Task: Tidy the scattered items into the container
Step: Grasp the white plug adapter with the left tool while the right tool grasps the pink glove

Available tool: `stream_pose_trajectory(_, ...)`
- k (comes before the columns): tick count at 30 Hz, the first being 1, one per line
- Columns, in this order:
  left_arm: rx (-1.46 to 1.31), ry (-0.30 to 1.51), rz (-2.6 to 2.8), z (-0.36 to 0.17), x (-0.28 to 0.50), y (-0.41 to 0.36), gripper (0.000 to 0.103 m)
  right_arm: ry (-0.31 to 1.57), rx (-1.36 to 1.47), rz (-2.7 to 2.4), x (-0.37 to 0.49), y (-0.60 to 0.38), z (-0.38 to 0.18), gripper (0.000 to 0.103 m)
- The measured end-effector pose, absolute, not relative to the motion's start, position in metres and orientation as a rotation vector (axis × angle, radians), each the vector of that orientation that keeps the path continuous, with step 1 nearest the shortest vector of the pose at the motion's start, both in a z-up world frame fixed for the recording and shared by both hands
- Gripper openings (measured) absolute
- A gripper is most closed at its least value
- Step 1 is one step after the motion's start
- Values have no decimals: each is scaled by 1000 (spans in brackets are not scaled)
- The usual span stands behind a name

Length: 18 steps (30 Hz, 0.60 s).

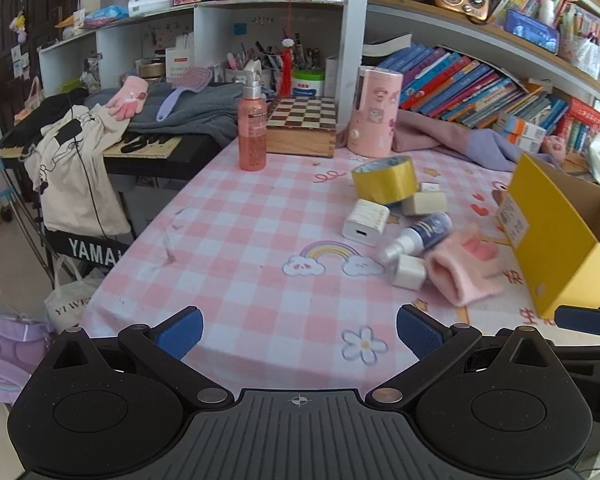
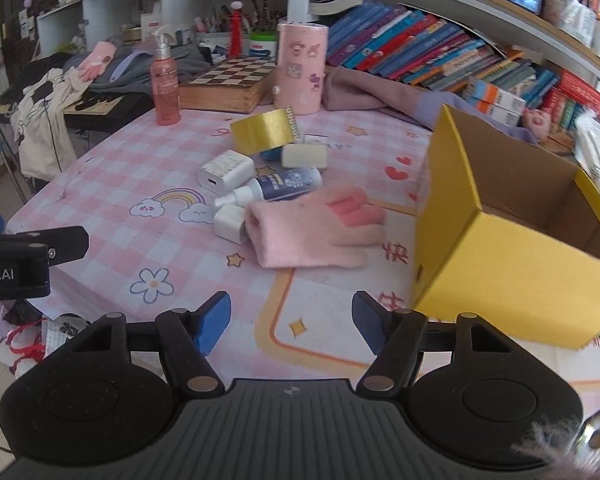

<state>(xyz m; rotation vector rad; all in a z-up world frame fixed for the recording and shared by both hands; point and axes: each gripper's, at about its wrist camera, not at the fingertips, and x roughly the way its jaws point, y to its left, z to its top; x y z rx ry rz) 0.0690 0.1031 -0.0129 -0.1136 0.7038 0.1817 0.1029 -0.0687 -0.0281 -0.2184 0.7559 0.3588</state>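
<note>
A yellow cardboard box stands open-topped at the right of the pink checked table. Left of it lies a pink glove. Beyond the glove are a blue spray bottle, a white charger, a small white plug, a pale block and a yellow tape roll. My left gripper is open over the table's near edge, holding nothing. My right gripper is open and holds nothing, just short of the glove and beside the box's near corner.
At the back stand a pink pump bottle, a wooden chess box and a pink cylinder. Books and shelves fill the rear right. A keyboard draped with clothes sits off the table's left edge.
</note>
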Motion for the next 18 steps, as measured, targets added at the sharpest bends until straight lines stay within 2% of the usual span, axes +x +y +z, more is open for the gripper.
stream_pose_trajectory(6,-102,726,202,-18,97,103,103,752,-315,385,146,-51,-49,65)
stream_pose_trajectory(13,-99,771,204,-26,116,105,103,784,-333,445,182,-38,-67,57)
stream_pose_trajectory(15,-99,783,199,-29,121,104,103,787,-327,453,190,-38,-69,46)
stream_pose_trajectory(16,-100,790,188,-31,124,103,103,787,-321,451,193,-38,-68,32)
stream_pose_trajectory(17,-98,794,171,-33,127,101,103,776,-310,433,196,-40,-66,24)
stream_pose_trajectory(18,-91,797,156,-34,130,98,102,755,-292,408,198,-43,-61,22)
